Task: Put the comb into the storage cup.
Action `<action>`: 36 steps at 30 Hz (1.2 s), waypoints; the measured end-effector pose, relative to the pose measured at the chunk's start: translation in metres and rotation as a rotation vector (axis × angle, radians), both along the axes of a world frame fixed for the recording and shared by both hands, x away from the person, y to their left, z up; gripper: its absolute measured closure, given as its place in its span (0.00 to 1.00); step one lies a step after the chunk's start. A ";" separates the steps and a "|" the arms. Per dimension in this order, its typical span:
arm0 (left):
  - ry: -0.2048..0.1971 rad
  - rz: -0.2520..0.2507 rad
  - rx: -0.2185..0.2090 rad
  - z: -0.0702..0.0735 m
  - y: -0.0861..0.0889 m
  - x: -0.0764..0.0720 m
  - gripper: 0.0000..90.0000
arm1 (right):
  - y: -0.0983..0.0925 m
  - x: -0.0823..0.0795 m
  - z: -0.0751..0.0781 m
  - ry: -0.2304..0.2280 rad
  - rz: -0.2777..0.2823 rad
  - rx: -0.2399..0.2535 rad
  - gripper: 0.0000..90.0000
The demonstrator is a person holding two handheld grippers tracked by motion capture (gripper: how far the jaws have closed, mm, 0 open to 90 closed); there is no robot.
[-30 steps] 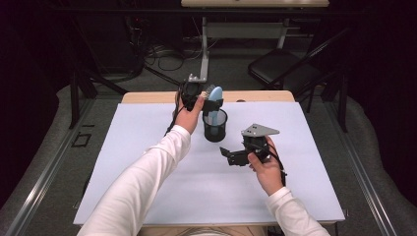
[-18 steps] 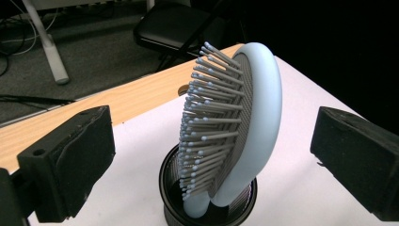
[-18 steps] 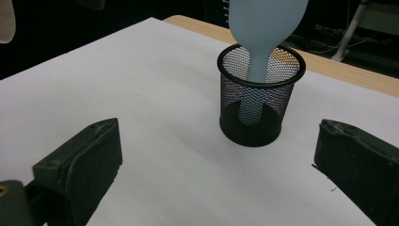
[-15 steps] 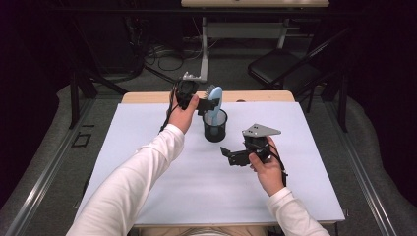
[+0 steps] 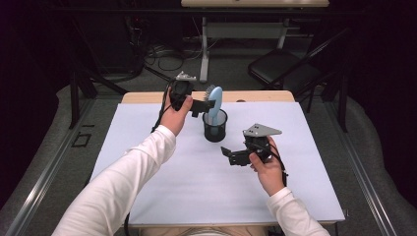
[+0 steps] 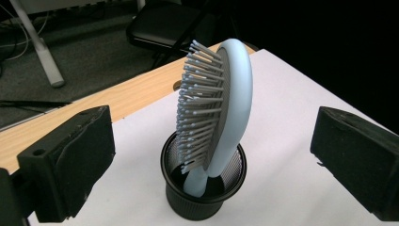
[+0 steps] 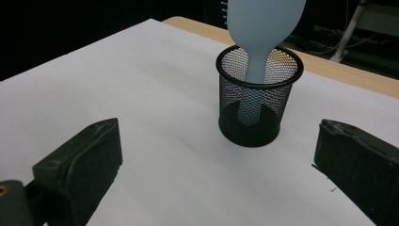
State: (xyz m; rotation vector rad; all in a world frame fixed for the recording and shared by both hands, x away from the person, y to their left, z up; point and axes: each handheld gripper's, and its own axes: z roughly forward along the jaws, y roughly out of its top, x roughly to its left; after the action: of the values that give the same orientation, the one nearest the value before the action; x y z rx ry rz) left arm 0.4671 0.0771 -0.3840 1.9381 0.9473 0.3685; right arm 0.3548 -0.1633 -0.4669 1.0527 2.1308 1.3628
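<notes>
A light blue hairbrush [image 6: 221,108] stands handle-down in a black mesh cup [image 5: 215,126] near the far edge of the white table [image 5: 147,196]. The brush looks light and stiff, with a smooth back that may slip, so the wide head is the best place to grab. The left gripper [image 5: 202,104] is just beside the head, its jaws wide apart. The right gripper [image 5: 227,153] waits nearer the middle, jaws apart too, holding nothing.

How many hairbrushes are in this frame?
1: the light blue hairbrush stands handle-down in the black mesh cup, between the left gripper's open jaws; nothing else looks hidden.
</notes>
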 end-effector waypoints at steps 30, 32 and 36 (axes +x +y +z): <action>0.005 -0.022 -0.017 0.002 0.053 -0.035 0.00 | 0.004 -0.003 0.010 -0.026 0.007 -0.020 0.01; 0.000 -0.020 -0.015 0.002 0.058 -0.038 0.00 | 0.005 -0.004 0.011 -0.028 0.009 -0.021 0.01; -0.001 -0.017 -0.023 0.001 0.066 -0.043 0.00 | 0.004 -0.005 0.013 -0.027 0.005 -0.026 0.01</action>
State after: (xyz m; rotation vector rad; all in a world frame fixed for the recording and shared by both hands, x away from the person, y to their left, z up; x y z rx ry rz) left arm 0.4237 0.1428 -0.3834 1.9235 0.9302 0.3476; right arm 0.3493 -0.1594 -0.4534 1.0144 2.1267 1.3408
